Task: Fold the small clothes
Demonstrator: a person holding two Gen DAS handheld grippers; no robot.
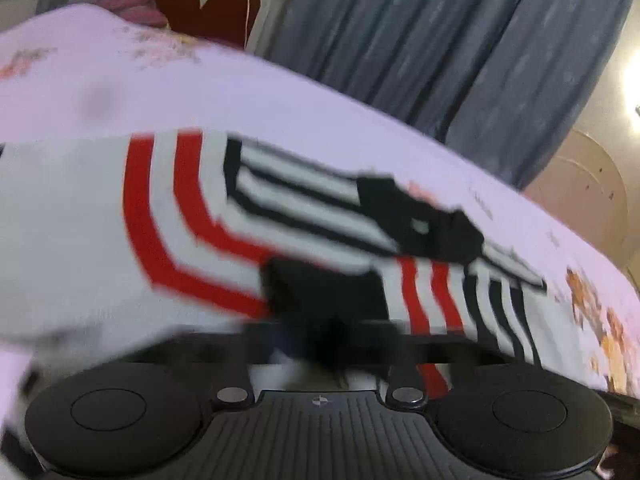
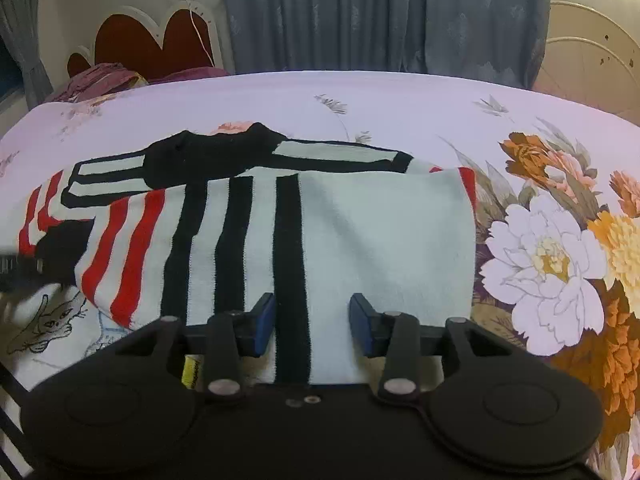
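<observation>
- Bed [image 2: 400, 96] carries the striped sweater [image 2: 360, 232], partly folded, sleeve across its twelve o'clock edge; more folding looks due.
- Right hand-held gripper [image 2: 312, 322] spread wide over the hem.
- Left hand-held gripper [image 1: 328, 340] blurred, can't tell its grip.

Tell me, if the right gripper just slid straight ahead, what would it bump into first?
The striped garment, probably: the right gripper is open and its fingers already straddle the near edge on the floral bedsheet.
</observation>
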